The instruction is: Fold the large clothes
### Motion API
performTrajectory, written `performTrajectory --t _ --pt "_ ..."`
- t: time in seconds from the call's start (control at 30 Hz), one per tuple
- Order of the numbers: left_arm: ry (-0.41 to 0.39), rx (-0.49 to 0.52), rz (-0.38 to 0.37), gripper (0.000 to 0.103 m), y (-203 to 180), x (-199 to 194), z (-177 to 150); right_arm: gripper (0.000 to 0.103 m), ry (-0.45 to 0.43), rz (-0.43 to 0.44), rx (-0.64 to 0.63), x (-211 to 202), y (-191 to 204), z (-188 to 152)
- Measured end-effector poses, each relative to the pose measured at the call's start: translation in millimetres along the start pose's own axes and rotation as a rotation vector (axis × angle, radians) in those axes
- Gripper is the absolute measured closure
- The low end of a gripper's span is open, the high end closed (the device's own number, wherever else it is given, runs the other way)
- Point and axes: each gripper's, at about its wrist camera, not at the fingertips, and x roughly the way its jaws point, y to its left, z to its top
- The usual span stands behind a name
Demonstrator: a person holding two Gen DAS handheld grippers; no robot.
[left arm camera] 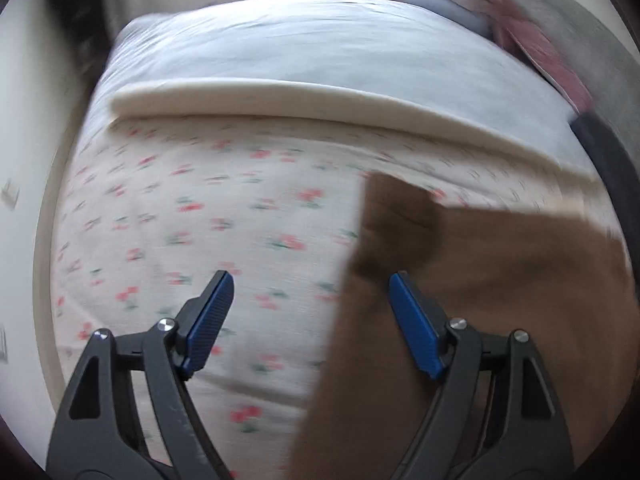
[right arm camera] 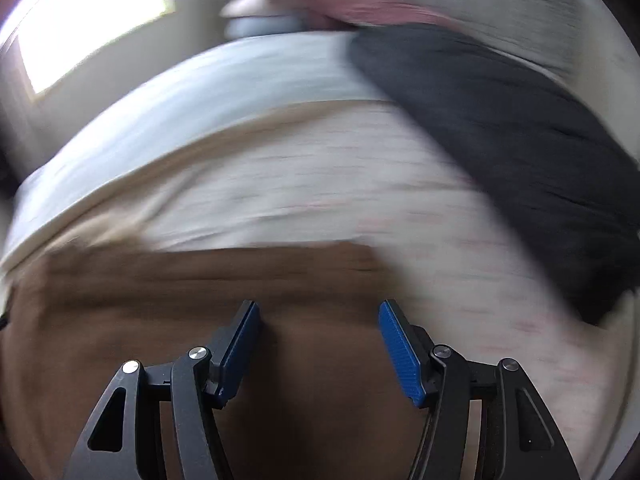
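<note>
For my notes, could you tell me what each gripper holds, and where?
Nothing: the left gripper and right gripper both stand open above the brown garment.

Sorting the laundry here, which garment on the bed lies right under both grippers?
The brown garment, spread flat nearest; the dark grey and pink ones lie farther back.

Garment [left arm camera: 460,280] on bedspread [left arm camera: 200,220]; folded blanket [left arm camera: 280,96] behind.
</note>
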Motion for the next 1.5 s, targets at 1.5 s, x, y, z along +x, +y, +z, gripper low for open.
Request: performTrajectory --t 1.5 --pt "0.002 0.209 -0.027 0.006 -92 -213 -194 0.024 -0.014 0.070 -0.053 -238 25 -201"
